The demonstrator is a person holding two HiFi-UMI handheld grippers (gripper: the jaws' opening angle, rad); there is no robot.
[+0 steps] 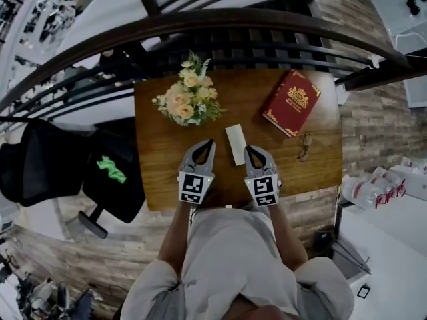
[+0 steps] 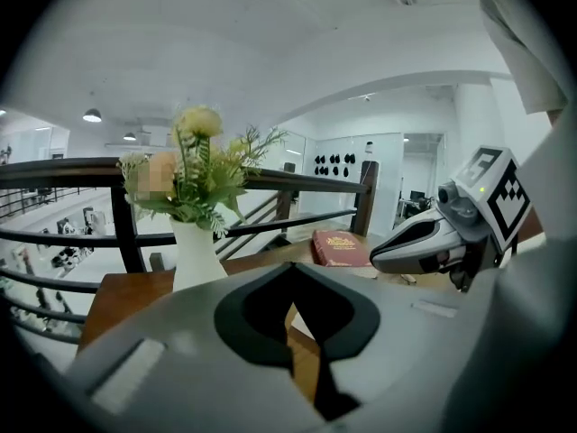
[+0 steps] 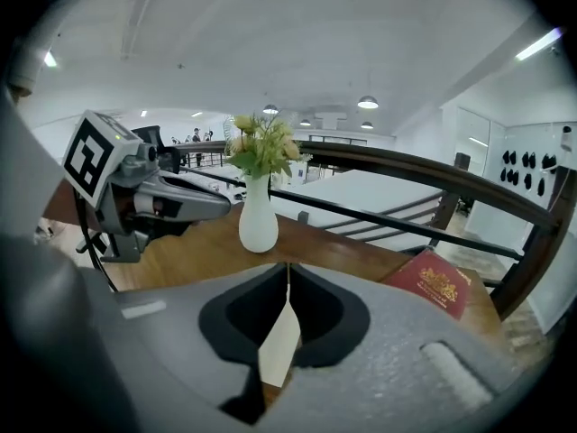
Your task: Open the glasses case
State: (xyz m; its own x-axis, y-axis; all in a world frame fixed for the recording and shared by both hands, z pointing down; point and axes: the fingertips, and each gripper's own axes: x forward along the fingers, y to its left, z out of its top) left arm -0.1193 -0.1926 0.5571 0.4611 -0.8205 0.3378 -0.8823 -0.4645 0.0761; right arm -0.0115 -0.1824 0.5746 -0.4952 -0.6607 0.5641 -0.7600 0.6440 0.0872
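While both tools hang over the near part of the wooden table [image 1: 160, 179], the left gripper [image 1: 209, 143] and the right gripper [image 1: 249, 149] point away from the person, side by side and tilted a little downward. The left gripper's jaws are pressed together, tip against tip, with nothing between them. The right gripper's jaws are likewise closed tip to tip and grip nothing.

The white glasses case [image 1: 235, 144] lies flat on the table in the space between the two tips, nearer the right gripper than the left. Whether either tip touches it cannot be told from above. In the right gripper view the case shows through the slit below the closed jaws, straight ahead and beneath them. It looks closed.

Ahead of the left gripper and a little to its left stands a white vase [image 3: 258, 224] of pale flowers [image 1: 187, 99]. Ahead of the right gripper and off to its right lies a red book [image 1: 291, 103], with a pair of eyeglasses [image 1: 304, 147] on the wood just on the near side of it, well to the right of the right gripper. A dark railing [image 1: 233, 22] curves past the far side of the table, and a black chair [image 1: 67, 165] stands off to the left gripper's left.
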